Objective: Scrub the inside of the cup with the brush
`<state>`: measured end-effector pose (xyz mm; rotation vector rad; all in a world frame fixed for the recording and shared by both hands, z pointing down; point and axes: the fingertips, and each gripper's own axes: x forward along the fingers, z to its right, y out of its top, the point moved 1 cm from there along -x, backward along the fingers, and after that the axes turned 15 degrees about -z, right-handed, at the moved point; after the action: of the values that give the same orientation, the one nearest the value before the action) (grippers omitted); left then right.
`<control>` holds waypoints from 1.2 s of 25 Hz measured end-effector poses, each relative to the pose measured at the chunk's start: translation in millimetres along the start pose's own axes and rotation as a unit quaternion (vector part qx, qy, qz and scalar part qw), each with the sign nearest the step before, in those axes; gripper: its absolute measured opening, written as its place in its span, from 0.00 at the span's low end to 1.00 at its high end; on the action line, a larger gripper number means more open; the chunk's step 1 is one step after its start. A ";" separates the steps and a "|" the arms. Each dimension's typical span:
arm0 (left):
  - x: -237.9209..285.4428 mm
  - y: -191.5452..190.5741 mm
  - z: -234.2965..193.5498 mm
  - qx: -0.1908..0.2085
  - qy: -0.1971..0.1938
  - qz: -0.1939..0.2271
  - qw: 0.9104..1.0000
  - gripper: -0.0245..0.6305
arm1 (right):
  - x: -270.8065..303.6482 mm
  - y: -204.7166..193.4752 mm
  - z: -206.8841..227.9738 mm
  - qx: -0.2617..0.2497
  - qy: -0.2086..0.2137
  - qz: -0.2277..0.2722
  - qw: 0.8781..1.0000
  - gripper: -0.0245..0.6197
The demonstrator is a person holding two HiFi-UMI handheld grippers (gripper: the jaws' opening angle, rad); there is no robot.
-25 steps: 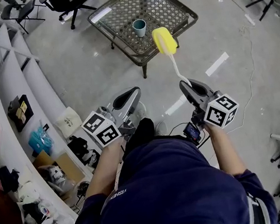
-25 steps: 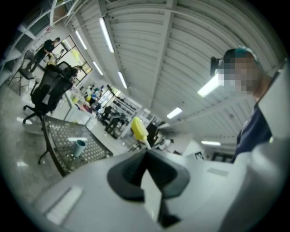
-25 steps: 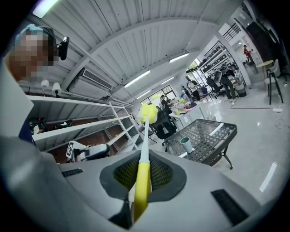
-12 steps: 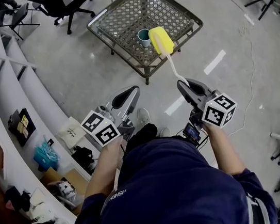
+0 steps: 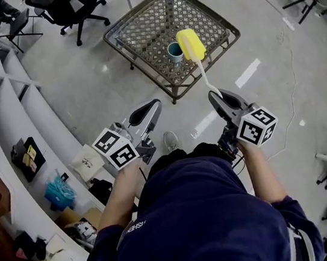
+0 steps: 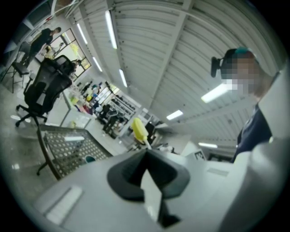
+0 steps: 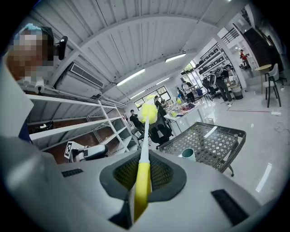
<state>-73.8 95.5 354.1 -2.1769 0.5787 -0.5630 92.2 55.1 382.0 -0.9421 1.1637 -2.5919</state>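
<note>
The right gripper (image 5: 215,96) pinches the handle of the brush (image 5: 191,45), whose yellow head juts out ahead of its jaws; the left gripper (image 5: 151,106), alongside, has its jaws pressed together on nothing; the teal cup (image 5: 174,52) stands upright on the mesh table (image 5: 136,30), well ahead of both.

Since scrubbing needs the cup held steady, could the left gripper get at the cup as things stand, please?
Probably not yet: the cup stands on the mesh table, far ahead of the left gripper, whose fingers are shut. Nothing blocks the way.
</note>
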 end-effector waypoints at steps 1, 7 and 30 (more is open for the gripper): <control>-0.6 2.0 -2.6 0.003 0.000 -0.001 1.000 0.04 | 2.5 1.5 0.0 -0.001 -0.001 0.001 1.000 0.09; 8.5 7.8 -17.2 0.004 0.001 -0.010 1.000 0.04 | 6.9 8.4 10.8 0.009 -0.008 0.006 1.000 0.09; 134.7 47.3 -110.4 0.019 0.053 -0.065 0.996 0.04 | 63.3 67.4 133.1 0.039 0.018 -0.050 0.998 0.09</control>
<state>-39.1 -73.0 408.2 -2.1689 0.4792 -0.7573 114.0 -97.7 431.2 -0.9639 1.0400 -2.7213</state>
